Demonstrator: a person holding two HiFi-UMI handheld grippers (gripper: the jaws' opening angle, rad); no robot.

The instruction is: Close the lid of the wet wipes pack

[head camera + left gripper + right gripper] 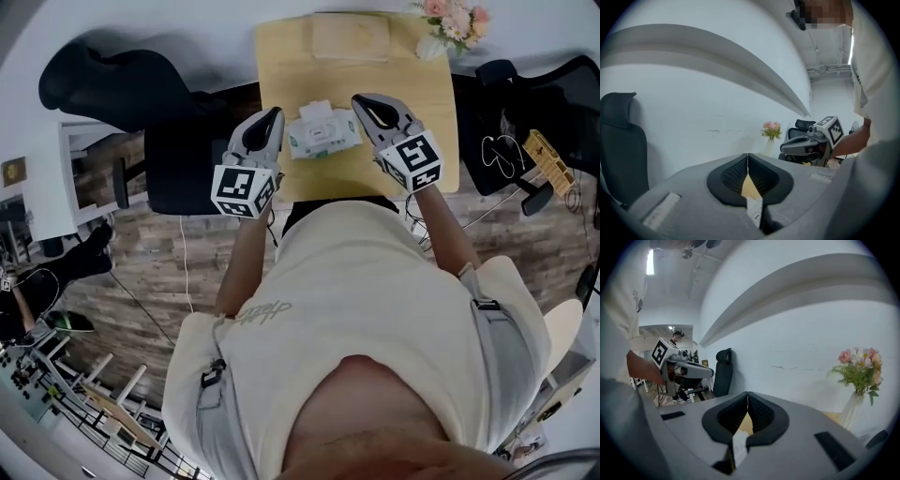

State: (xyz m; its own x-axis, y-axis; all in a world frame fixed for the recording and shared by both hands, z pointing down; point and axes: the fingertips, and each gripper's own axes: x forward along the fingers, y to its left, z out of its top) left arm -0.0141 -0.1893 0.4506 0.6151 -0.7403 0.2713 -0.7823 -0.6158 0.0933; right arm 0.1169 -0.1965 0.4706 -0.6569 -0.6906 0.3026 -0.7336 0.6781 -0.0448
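The wet wipes pack [323,133] lies near the front edge of the wooden table [439,141], about midway along it. My 2 grippers flank it, my left gripper [273,119] close by its left end and my right gripper [360,100] close by its right end. Both have their jaws pressed together at the tips and grip nothing, and the gap below each pair of tips shows a sliver of tabletop and white pack. A vase of pink flowers [454,19] stands at the far right corner.
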